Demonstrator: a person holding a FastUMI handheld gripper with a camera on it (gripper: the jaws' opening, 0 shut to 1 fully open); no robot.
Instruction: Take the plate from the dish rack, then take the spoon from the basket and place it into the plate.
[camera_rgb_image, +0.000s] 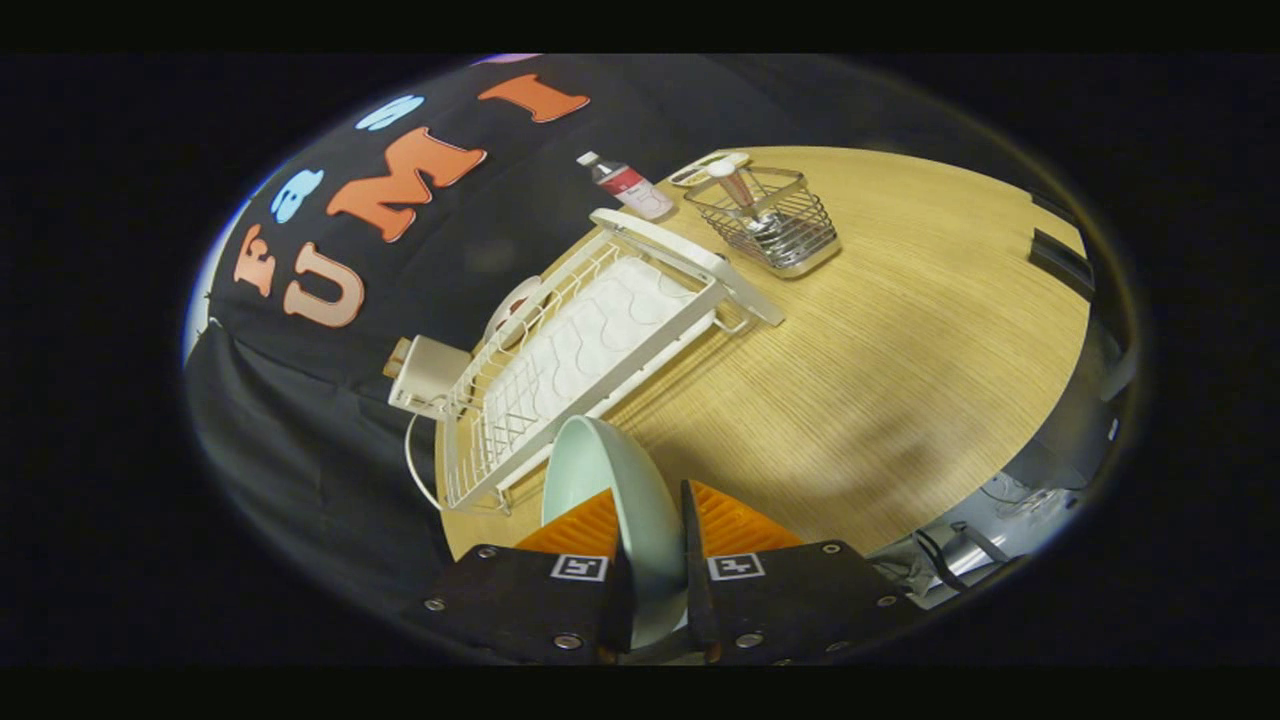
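Gripper view: gripper (655, 560) clamping pale plate (610, 480) edge-on, both fingers pressing, plate hanging just off dish rack (590, 350) near end. Probably best lowering flat onto bare table (880, 360) right of rack, keeping clear of far basket (775, 225) holding spoon (740, 195).

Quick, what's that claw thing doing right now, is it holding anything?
Gripper: shut on the pale green plate, which stands on edge between its fingers, off the dish rack.
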